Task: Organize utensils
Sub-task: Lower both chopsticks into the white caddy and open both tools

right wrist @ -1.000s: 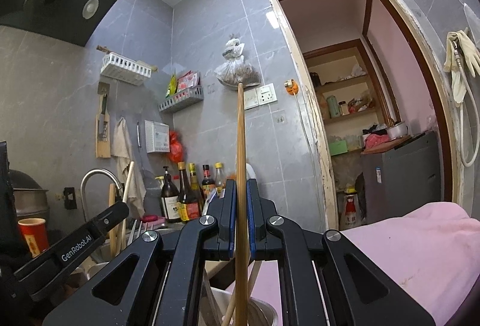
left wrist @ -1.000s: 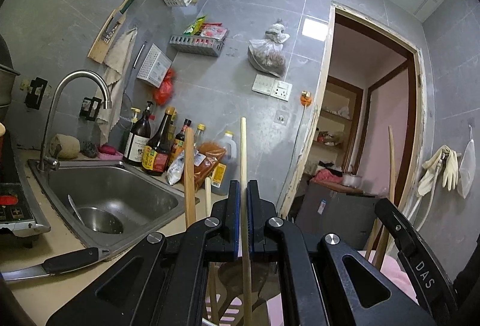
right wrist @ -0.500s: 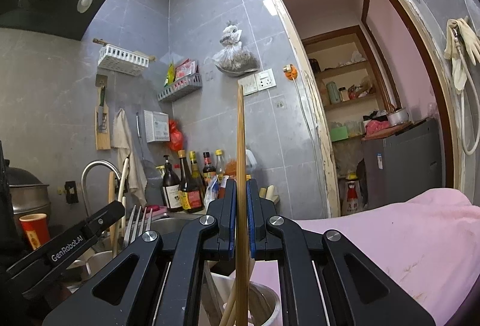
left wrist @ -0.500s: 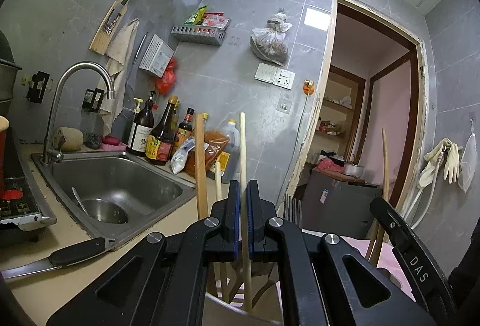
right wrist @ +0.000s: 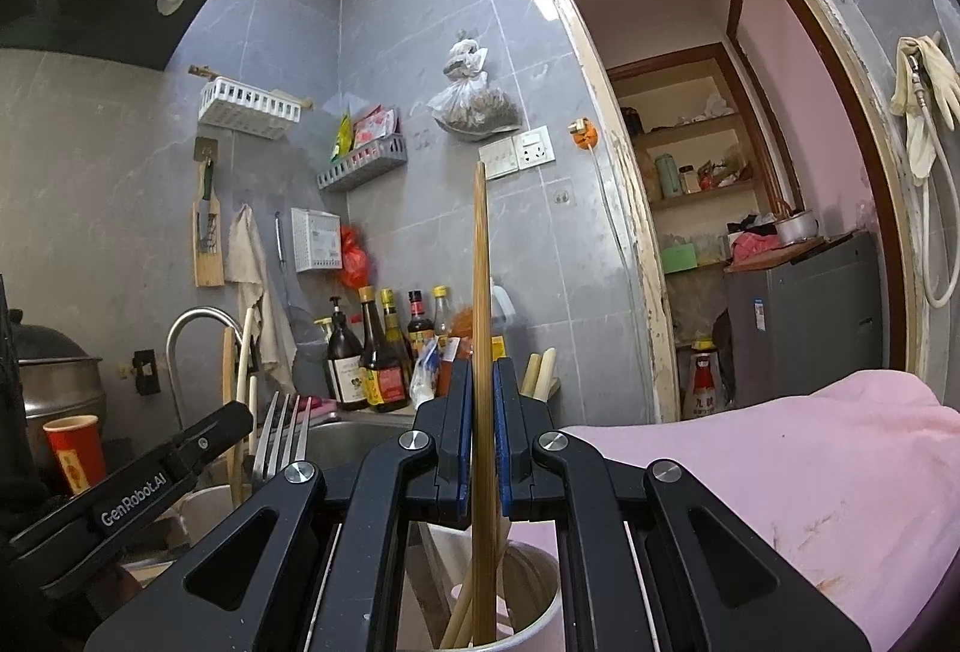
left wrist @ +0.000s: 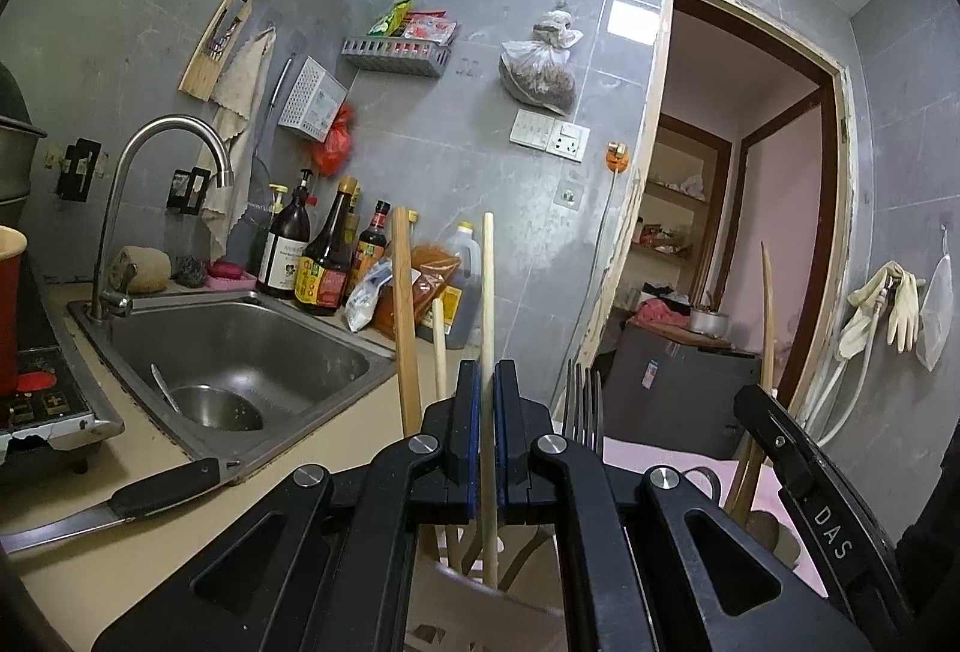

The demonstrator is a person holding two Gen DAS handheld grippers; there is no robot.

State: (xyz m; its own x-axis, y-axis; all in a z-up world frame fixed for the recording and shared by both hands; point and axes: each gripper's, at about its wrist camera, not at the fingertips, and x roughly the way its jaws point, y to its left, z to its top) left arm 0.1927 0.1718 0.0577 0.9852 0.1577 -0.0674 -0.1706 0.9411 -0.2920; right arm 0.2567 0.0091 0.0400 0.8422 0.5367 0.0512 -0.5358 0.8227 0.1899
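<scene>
Both chopsticks upright, tips inside cup rim

- "DAS" in white letters runs along the black arm of the right tongs, seen from the left wrist.
- "GenRobot.AI" in white stands on the black arm of the left tongs, seen from the right wrist.
- Labels on the sauce bottles are too small to read.
</scene>
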